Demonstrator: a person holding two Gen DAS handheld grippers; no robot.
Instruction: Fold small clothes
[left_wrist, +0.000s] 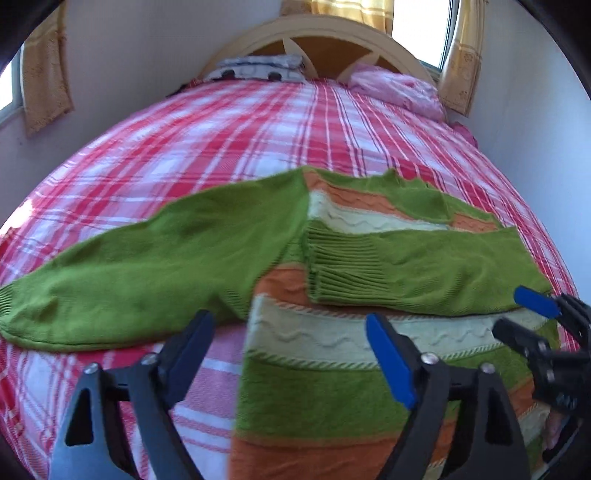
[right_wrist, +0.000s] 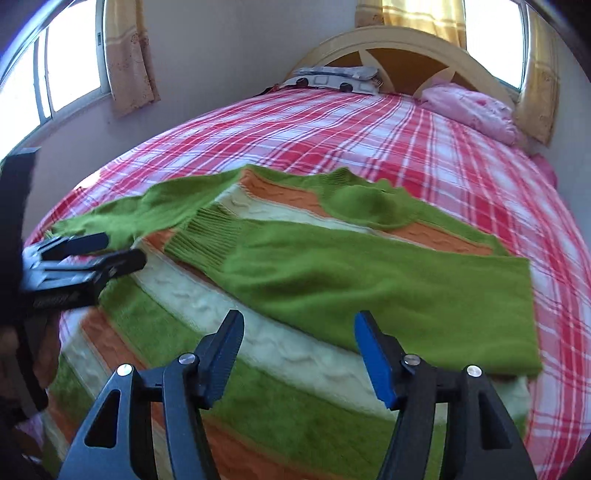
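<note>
I have the sweater (left_wrist: 332, 343) lying flat on the checked bedspread (left_wrist: 221, 147), filling the lower half of both views. One green sleeve (right_wrist: 369, 280) is already folded across the striped body; the other sleeve (left_wrist: 122, 266) lies stretched out toward the left of the left wrist view.

My left gripper (left_wrist: 288, 354) stands spread over the sweater's edge with nothing between its jaws. My right gripper (right_wrist: 299, 354) is parted too, hovering above the body and pinching nothing.

The risk I judge: grabbing only the top knit layer would drag the folded sleeve askew, and the soft bedspread could bunch up with it.

The left view shows the outstretched sleeve's full length down to its cuff; the right view shows the collar (right_wrist: 369, 206) clearly, plus my left gripper at mid-left.
</note>
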